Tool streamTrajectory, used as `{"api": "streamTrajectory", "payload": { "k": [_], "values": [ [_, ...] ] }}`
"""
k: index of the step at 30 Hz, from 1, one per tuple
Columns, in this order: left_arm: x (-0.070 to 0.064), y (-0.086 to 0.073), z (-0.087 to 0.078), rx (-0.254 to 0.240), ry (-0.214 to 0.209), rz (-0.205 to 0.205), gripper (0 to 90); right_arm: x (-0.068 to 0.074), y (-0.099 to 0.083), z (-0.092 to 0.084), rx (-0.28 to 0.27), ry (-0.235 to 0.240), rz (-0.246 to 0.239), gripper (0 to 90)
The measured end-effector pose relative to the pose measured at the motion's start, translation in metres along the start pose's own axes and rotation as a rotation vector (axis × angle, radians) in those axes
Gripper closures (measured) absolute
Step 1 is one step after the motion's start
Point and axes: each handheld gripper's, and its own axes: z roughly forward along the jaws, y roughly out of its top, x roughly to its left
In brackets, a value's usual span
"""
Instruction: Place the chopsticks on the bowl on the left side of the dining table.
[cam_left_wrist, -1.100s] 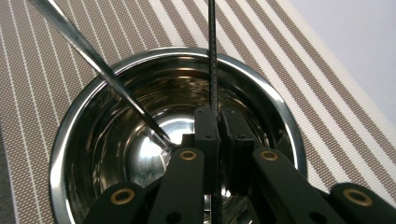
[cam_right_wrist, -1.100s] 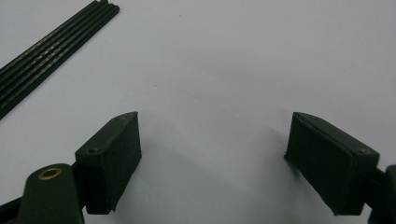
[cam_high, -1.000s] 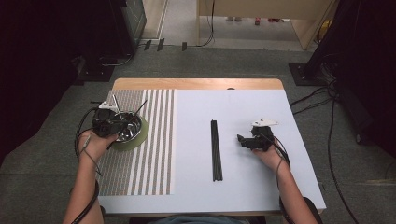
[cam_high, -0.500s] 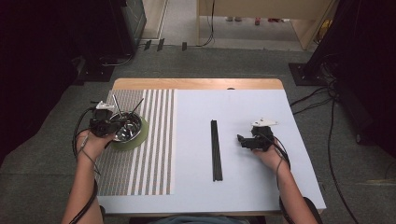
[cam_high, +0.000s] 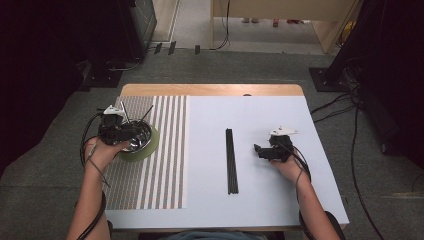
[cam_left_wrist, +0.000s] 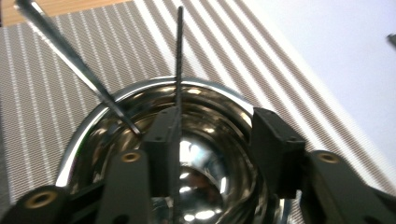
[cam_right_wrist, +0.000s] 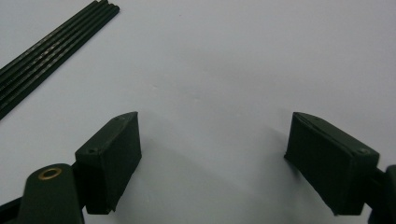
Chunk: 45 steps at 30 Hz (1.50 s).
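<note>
Two claws work at opposite ends of the tabletop (cam_high: 260, 125) in the high view: the left claw (cam_high: 131, 134) sits over a steel bowl (cam_high: 142, 142) on a green coaster (cam_high: 152, 147) atop the striped placemat (cam_high: 165, 150), while the right claw (cam_high: 257, 149) rests just right of a bundle of black chopsticks (cam_high: 230, 160) whose long axis runs away from the person, so the right hand is much the nearer to them. Two sticks lean out of the bowl toward the far edge. From the left gripper view, that claw's jaws have just been opening and now stand about half apart over the bowl; a black chopstick (cam_left_wrist: 179, 60) runs straight up alongside the left pad, apparently released, and a shiny metal stick (cam_left_wrist: 70, 53) slants off beside it. Seen from the right gripper view, the jaws gape wide and hold nothing, with the bundle lying up and to their left, well apart.
</note>
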Motion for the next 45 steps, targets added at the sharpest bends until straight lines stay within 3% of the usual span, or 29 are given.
{"api": "streamTrajectory", "payload": {
  "k": [6, 23, 32, 45],
  "values": [
    [-0.005, 0.005, -0.001, -0.020, -0.011, -0.031, 42.7, 0.000, 0.000, 0.000, -0.001, 0.001, -0.002, 17.5],
    [-0.028, 0.013, 0.002, -0.027, -0.006, 0.008, 39.7, 0.000, 0.000, 0.000, 0.000, 0.000, -0.003, 17.5],
    [-0.043, 0.016, 0.008, -0.017, -0.033, 0.022, 39.5, 0.000, 0.000, 0.000, 0.001, 0.000, -0.001, 17.6],
    [-0.069, 0.018, 0.016, -0.014, -0.055, 0.075, 37.2, 0.000, 0.000, 0.000, 0.001, 0.000, -0.001, 17.6]
  ]
}}
